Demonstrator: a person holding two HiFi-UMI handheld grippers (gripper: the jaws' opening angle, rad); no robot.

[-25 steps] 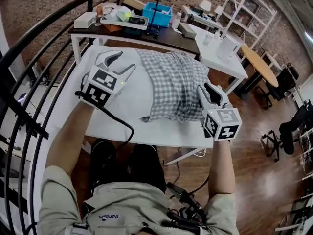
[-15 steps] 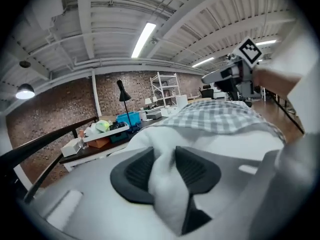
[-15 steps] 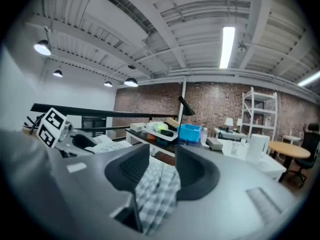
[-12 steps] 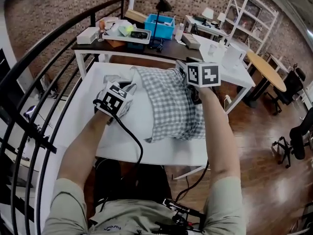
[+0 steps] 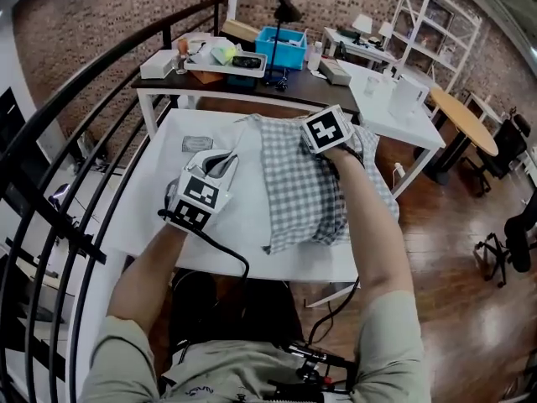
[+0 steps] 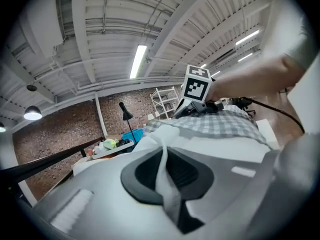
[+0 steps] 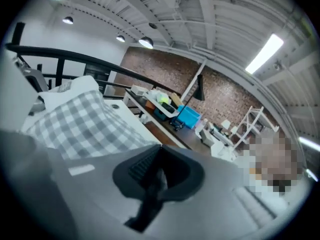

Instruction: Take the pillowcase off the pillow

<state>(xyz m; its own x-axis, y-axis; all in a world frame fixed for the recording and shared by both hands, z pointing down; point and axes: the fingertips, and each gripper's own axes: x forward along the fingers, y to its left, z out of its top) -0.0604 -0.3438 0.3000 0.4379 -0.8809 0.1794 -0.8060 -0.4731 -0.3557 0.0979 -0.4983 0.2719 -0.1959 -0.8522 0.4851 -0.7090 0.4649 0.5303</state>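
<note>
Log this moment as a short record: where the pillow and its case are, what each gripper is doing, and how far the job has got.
white pillow: lies on the white table, bared along its left side in the head view
grey-and-white checked cloth pillowcase: covers the rest of the pillow
left gripper: fingers shut on a fold of the white pillow
right gripper: at the pillowcase's far end, shut, seemingly on a sliver of its cloth
task state: pillowcase not yet off
</note>
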